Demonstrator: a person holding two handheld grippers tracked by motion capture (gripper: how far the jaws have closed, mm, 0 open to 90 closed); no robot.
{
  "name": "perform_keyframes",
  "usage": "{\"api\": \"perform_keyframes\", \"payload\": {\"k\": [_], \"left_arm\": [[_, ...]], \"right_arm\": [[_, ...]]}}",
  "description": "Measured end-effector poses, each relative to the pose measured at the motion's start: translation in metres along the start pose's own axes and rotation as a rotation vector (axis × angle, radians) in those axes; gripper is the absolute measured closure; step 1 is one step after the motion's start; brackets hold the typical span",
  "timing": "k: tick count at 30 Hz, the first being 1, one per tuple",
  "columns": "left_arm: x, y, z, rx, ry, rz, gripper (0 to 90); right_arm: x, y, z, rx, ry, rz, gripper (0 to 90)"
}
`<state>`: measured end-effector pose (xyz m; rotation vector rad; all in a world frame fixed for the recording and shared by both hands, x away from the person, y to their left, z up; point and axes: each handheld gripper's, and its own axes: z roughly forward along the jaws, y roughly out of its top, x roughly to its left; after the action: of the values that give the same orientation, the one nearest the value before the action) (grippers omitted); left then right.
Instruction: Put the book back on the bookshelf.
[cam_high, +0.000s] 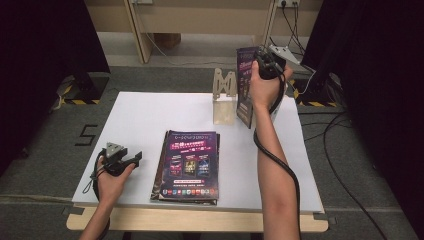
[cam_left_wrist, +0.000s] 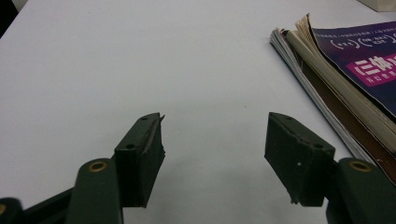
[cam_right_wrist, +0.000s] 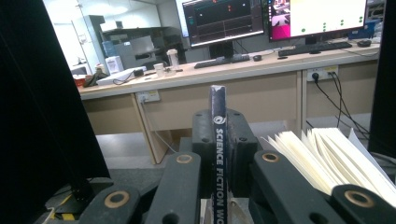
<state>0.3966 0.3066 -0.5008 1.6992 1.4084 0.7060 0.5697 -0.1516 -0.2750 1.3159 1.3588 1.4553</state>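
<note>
My right claw (cam_high: 268, 61) is up at the far right of the white tabletop (cam_high: 140, 115), clamped on the spine of a dark purple paperback magazine (cam_high: 245, 87) that I hold upright, its lower edge down near the table surface. Along my own black jaws I see that spine (cam_right_wrist: 218, 140) pinched squarely between the two pads, white lettering running down it, while the cream pages (cam_right_wrist: 322, 158) fan out loose to the right of the grip. Just to the left of the held magazine stands a pale wooden rack with a zigzag top (cam_high: 224, 95), close beside it; from here I cannot tell whether the two touch. Beyond the table runs a long wooden desk (cam_right_wrist: 261, 88) with dark monitors (cam_right_wrist: 224, 21) and a keyboard on it, well apart from my work. My left claw (cam_high: 134, 159) rests low on the near left of the table, jaws wide apart with only bare white surface between them. To its right lies a stack of more purple-covered magazines (cam_high: 187, 167), flat, near the front edge; the stack's page edges (cam_left_wrist: 322, 93) lie close beside my left jaws without touching them. Black cables (cam_high: 280, 160) trail from both grippers along my forearms.
</note>
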Motion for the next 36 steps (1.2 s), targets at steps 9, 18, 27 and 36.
{"api": "perform_keyframes", "payload": {"k": [9, 18, 27, 36], "left_arm": [[0.0, 0.0, 0.0, 0.001, -0.001, -0.001, 36.3], [0.0, 0.0, 0.0, 0.0, -0.002, -0.001, 36.4], [0.0, 0.0, 0.0, 0.0, -0.001, 0.004, 36.3], [-0.001, 0.0, 0.0, -0.002, -0.001, 0.007, 36.4]], "right_arm": [[0.002, -0.006, 0.011, -0.022, -0.01, -0.034, 84.9], [0.008, -0.021, 0.004, -0.034, -0.013, -0.08, 84.7], [0.014, -0.033, -0.024, -0.056, 0.002, -0.125, 82.9], [0.006, -0.042, -0.062, -0.057, 0.004, -0.119, 81.9]]}}
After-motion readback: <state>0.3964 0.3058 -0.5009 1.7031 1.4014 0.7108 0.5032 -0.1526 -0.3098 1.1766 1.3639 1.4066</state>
